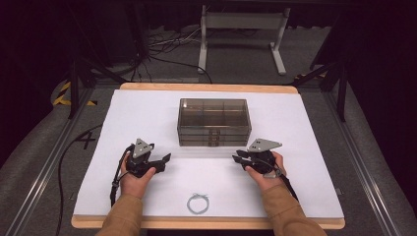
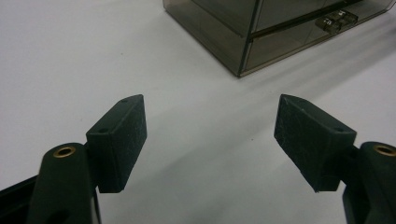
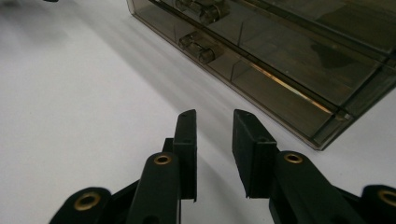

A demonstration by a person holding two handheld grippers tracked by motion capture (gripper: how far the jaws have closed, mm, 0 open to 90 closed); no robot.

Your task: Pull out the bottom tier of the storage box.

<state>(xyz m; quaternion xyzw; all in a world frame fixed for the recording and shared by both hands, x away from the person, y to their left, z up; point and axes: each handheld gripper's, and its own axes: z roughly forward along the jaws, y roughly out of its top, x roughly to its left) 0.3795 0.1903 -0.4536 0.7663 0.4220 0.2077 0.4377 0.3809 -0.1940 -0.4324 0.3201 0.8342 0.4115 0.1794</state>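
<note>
Two hand-held grippers rest low over the white table (image 1: 147,105), both on the near side of the drawer box (image 1: 214,122), neither touching it.

Drawer box: smoky clear plastic, stacked shallow drawers, top divided into compartments. It sits upright at mid-table, front face toward the person. Small clear pulls (image 3: 200,48) sit on the drawer fronts; drawers look closed.

Left hand-held gripper (image 1: 163,160): near the box's front-left corner, a gap of bare table between them. Jaws set wide apart, nothing between them. The left gripper view shows that corner of the box (image 2: 240,70) ahead and right of the jaws.

Right hand-held gripper (image 1: 237,158): near the box's front-right corner, pointing inward toward the left gripper. Jaws close to each other with a narrow gap, holding nothing. In the right gripper view the drawer fronts run diagonally just beyond the fingertips (image 3: 187,121), apart from them.

Wire coil (image 1: 197,202): small pale loop lying flat well in front of the box, near the table's front edge, between the two sleeves (image 1: 123,216), untouched.
</note>
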